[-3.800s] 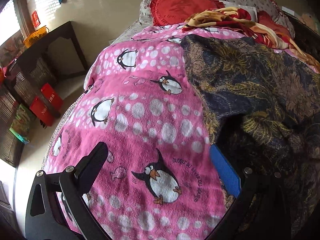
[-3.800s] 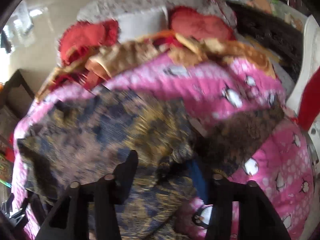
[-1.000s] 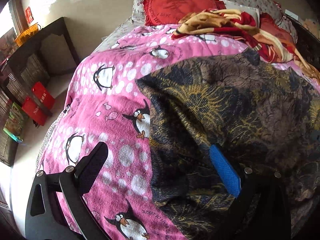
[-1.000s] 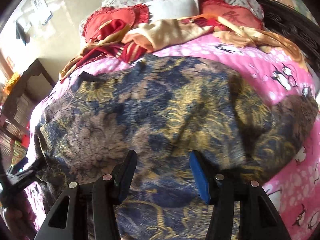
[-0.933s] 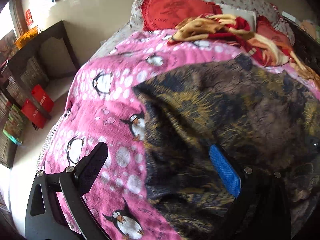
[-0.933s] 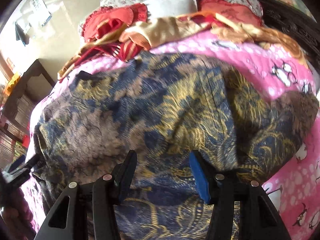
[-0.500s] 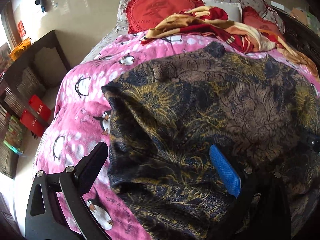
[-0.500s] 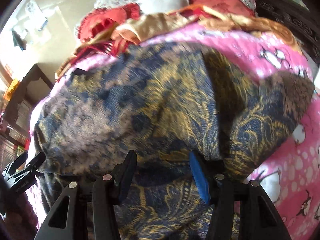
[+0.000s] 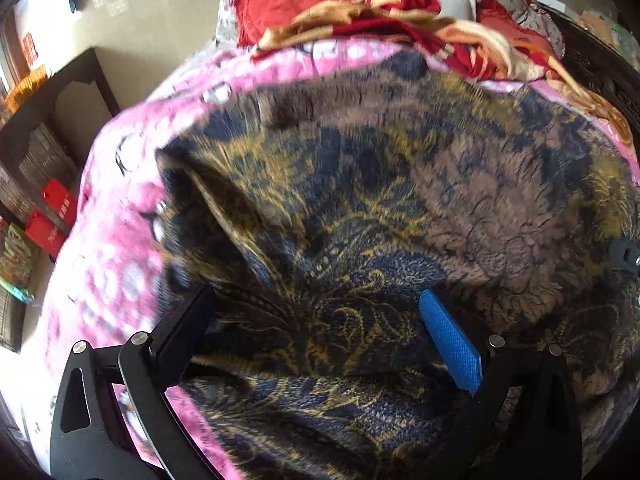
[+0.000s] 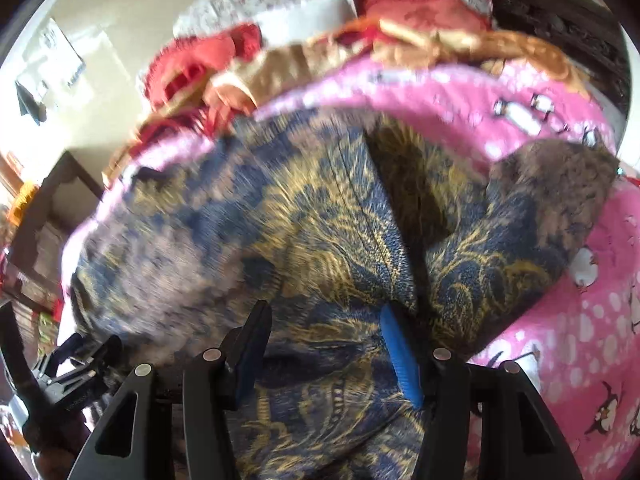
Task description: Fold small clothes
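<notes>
Batik garment [image 9: 400, 200], navy with gold florals, rumpled on pink blanket [image 9: 112, 264]; both claws released.

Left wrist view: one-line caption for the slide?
Left gripper, fingers apart, over a dark blue-and-gold patterned garment spread on a pink penguin blanket, with red pillows at the bed's head.

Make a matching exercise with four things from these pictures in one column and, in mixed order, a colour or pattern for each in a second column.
Things:
1. blanket
2. garment
3. heart-shaped cushion
4. finger pad

Descriptions:
A. textured blue
B. dark blue with gold and brown floral print
C. red with frilled edge
D. pink with white dots and penguins

Pairs: 1-D, 2-B, 3-C, 4-A
</notes>
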Available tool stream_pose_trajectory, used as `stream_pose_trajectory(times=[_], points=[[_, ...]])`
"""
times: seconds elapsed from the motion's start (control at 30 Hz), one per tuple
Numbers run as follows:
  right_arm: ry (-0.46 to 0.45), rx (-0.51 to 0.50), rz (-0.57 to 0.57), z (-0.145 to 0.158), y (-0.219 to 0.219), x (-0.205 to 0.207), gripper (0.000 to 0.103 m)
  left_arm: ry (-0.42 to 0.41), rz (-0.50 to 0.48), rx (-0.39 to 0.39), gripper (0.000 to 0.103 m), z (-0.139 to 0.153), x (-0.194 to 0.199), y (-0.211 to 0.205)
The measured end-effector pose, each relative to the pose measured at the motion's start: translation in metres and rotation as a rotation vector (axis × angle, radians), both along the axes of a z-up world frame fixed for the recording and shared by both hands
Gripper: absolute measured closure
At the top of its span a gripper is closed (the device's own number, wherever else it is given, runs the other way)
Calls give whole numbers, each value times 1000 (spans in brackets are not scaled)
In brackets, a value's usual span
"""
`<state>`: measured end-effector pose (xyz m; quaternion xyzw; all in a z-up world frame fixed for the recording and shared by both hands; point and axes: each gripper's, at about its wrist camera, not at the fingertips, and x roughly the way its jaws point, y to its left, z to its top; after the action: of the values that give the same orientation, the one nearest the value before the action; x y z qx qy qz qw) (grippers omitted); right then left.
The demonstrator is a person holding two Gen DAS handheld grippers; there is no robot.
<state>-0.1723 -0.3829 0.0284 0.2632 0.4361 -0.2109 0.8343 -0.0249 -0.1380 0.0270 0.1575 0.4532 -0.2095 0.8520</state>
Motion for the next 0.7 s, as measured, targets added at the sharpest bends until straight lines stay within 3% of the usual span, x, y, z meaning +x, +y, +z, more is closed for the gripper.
stream_pose_trajectory(times=[0.1, 0.2, 0.3, 0.4, 0.53, 0.7], points=[[-6, 4, 48, 4, 0, -1, 48, -15, -2, 20, 1, -7, -3, -3], [-69, 38, 54, 24, -19, -22, 48, -36, -5, 18, 1, -9, -6, -4], [-82, -54, -60, 52, -68, -52, 35, -49, 2, -3, 1, -13, -9, -2], [-49, -95, -207, 65, -129, -77, 33, -69, 4, -15, 0, -16, -12, 1], [16, -3, -432, 54, -227, -106, 33, -80, 9, -26, 0, -17, -12, 1], [84, 60, -529, 23, -292, -111, 33, -95, 14, -28, 0, -17, -16, 3]])
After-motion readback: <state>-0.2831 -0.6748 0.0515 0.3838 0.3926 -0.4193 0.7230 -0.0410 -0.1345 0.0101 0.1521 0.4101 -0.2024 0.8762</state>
